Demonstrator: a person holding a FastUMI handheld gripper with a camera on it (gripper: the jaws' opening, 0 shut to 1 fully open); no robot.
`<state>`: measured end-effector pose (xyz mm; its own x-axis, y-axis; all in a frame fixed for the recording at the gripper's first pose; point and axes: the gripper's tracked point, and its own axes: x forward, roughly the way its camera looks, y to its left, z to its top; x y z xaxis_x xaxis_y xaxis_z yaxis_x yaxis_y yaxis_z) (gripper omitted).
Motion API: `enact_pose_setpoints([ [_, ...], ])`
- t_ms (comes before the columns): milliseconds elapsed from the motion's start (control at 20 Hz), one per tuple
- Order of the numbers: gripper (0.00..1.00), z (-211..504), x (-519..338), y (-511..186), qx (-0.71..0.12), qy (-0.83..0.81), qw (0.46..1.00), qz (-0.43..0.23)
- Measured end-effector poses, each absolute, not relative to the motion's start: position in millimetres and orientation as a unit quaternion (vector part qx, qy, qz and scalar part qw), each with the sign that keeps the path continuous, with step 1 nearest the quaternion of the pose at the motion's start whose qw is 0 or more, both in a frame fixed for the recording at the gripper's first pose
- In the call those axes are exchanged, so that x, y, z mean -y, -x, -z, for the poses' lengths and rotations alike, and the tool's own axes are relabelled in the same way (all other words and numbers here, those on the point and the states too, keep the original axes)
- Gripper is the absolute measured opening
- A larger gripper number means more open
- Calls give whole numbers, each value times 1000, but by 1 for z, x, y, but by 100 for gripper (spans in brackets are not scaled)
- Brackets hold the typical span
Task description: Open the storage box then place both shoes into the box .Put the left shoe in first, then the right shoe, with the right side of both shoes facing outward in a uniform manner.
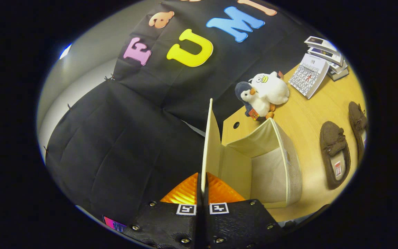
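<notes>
Storage box stood open on the wooden table, its lid pinched upright in the gripper. Both shoes lay beside it; their insole labels were unreadable

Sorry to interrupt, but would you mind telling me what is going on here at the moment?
A person's hand-held gripper is shut on the lid of the storage box, holding it lifted so the box stands open and bare inside. The two brown shoes lie side by side on the wooden table beyond the box, neither one packed yet. Two plush toys and a stack of booklets sit further back.
</notes>
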<state>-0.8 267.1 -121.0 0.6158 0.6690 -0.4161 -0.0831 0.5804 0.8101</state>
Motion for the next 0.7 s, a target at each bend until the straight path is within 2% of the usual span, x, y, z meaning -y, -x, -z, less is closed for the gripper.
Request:
enact_pose_setpoints([
  [700, 1, 94, -371, 1, -362, -326, 824, -288],
])
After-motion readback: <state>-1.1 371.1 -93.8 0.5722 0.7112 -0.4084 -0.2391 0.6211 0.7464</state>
